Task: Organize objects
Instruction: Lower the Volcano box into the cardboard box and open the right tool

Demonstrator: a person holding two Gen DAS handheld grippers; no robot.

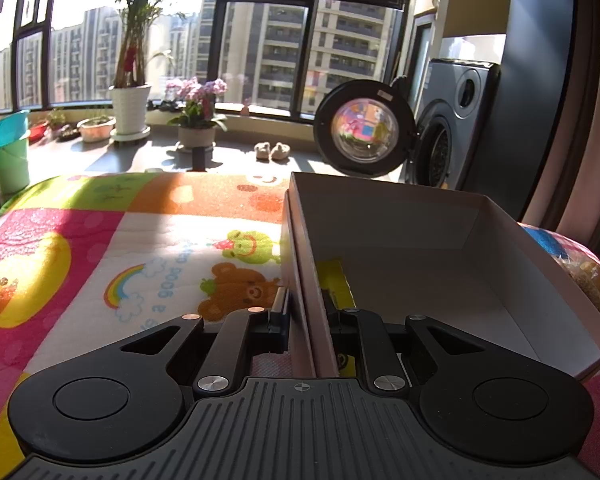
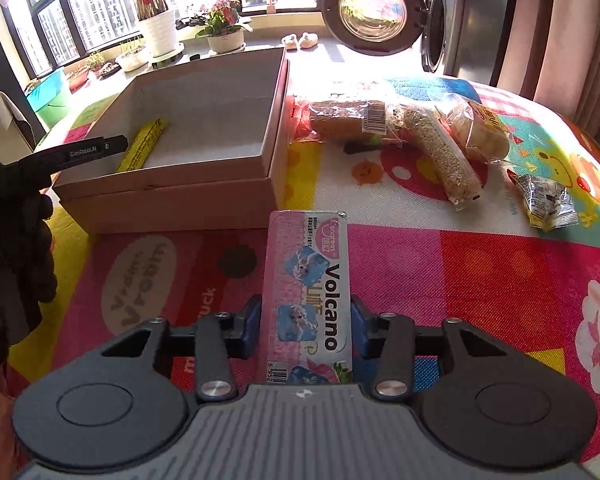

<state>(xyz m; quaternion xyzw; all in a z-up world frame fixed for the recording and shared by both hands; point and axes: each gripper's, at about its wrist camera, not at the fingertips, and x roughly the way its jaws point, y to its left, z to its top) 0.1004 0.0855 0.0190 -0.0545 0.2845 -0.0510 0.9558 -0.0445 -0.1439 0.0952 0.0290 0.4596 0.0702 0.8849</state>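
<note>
In the left wrist view, the left gripper is clamped tight on the near side wall of the cardboard box, one finger outside and one inside. Most likely this pins the box to the colourful play mat so it will not slide while things are dropped in. A yellow packet lies on the box floor just past the inner finger; the rest of the box is bare. Beyond the mat stand potted plants, a green bucket and a washing machine with its round door swung open, all well apart from the work. In the right wrist view, the right gripper has its blue pads pressed on both long edges of a pink "Volcano" package, holding it lengthwise, pointed toward the box. The package sits in front of the box's near wall, which it must clear before it can go inside. The left tool's finger and a gloved hand occupy the box's left side, so the free space lies to the right of the yellow packet. On the mat right of the box wait a bagged brown loaf, a tube of grain, a bag of buns and a crumpled wrapper.
</note>
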